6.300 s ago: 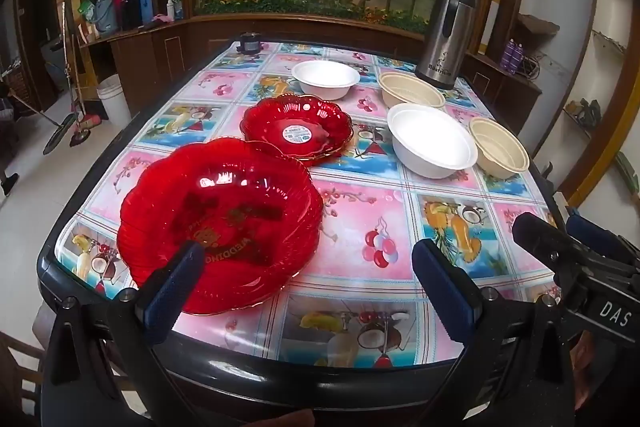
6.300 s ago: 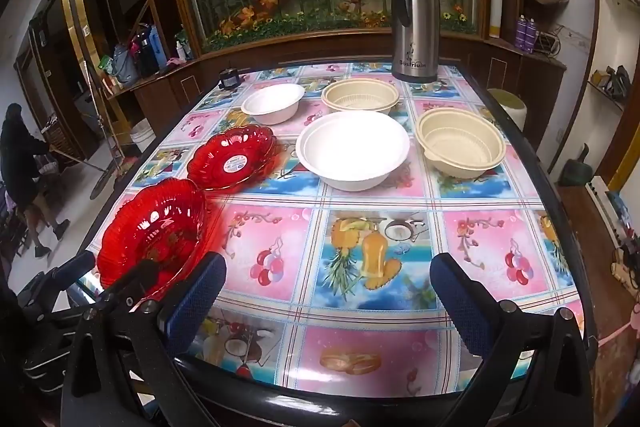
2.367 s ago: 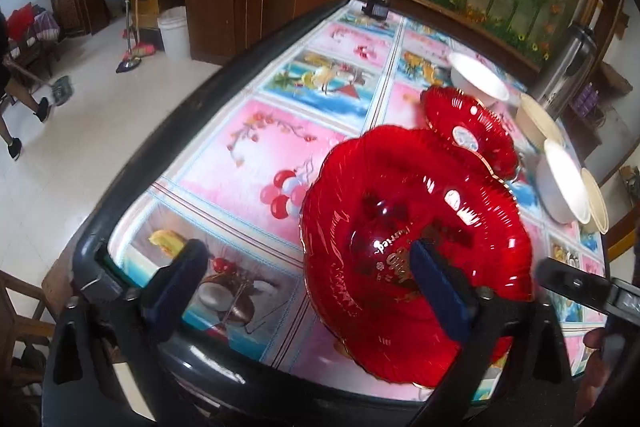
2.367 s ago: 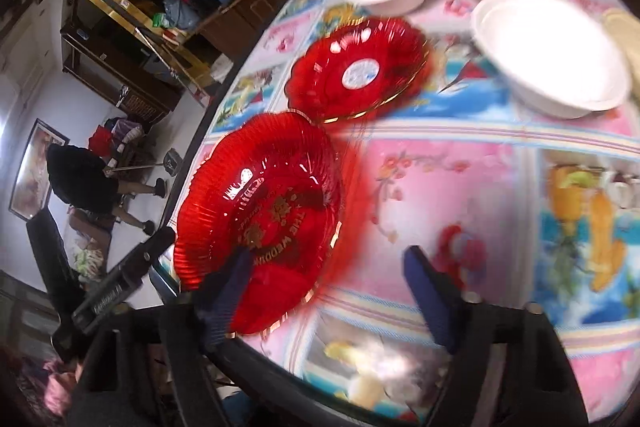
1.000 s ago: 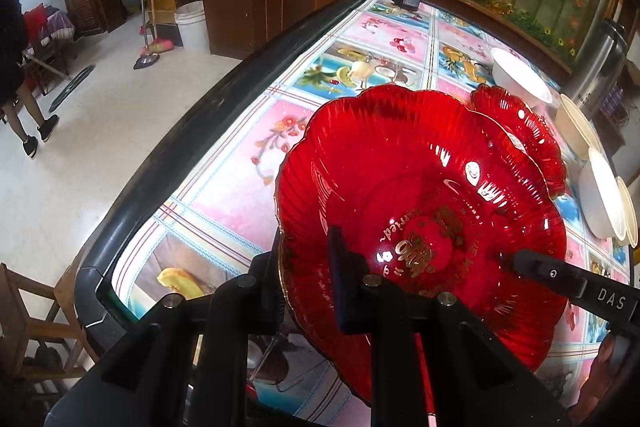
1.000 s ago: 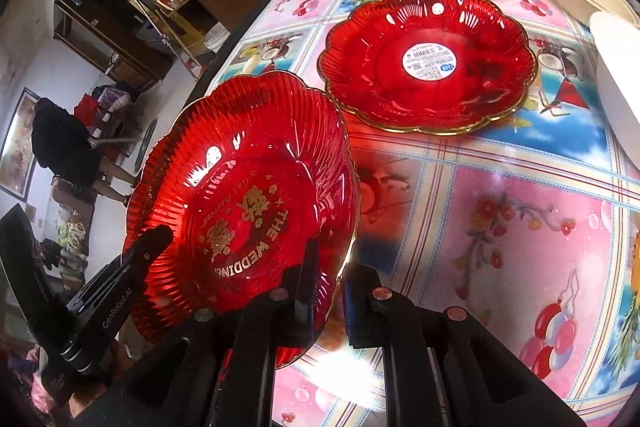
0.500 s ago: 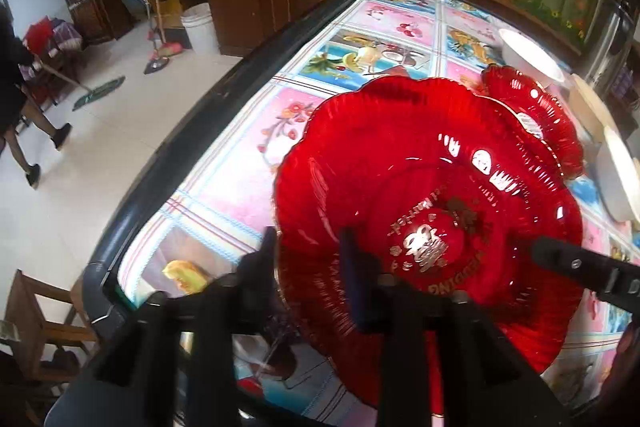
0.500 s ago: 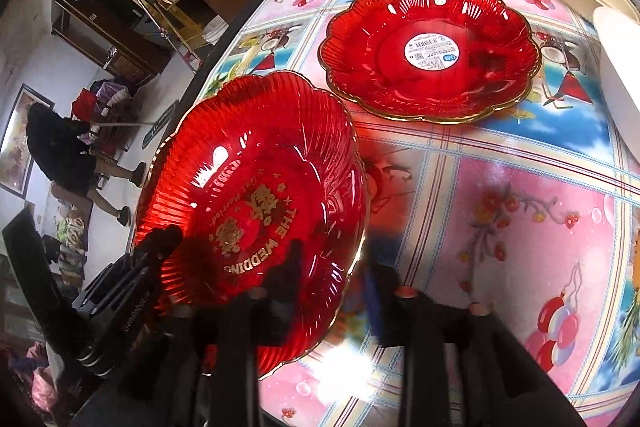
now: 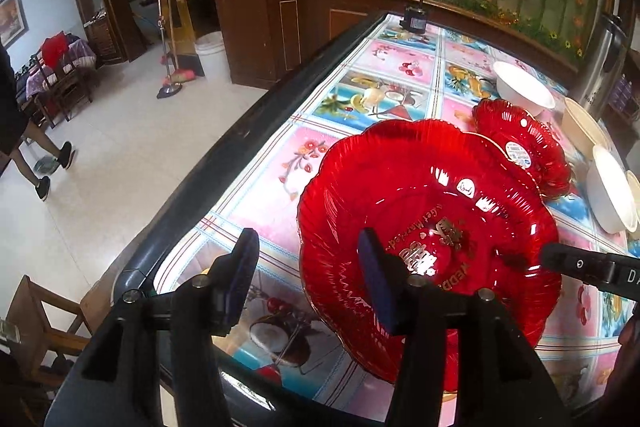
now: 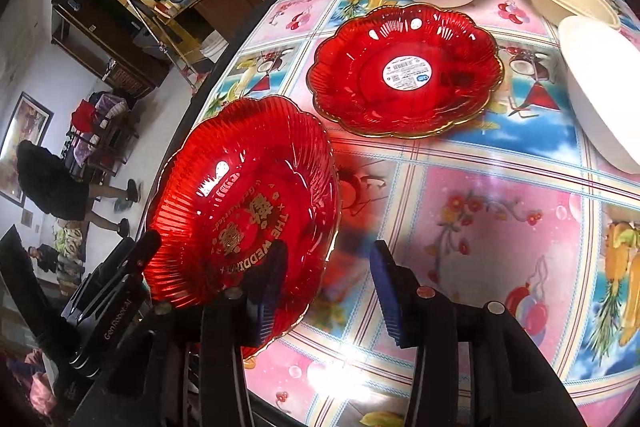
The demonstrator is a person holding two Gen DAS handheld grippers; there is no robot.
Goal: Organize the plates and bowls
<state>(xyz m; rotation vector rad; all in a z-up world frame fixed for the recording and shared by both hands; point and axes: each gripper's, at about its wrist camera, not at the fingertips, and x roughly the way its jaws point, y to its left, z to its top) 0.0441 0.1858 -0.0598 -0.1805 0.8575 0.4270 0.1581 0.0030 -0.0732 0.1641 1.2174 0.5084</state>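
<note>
Both tools [image 9: 308, 275] [image 10: 328, 283] angled downward, parted.

The rim of the large red plate [image 10: 240, 203] is straddled by the just-opened jaws of the right gripper [image 10: 326, 281], near a smaller red plate [image 10: 404, 71] on the bench [image 10: 480, 211].
</note>
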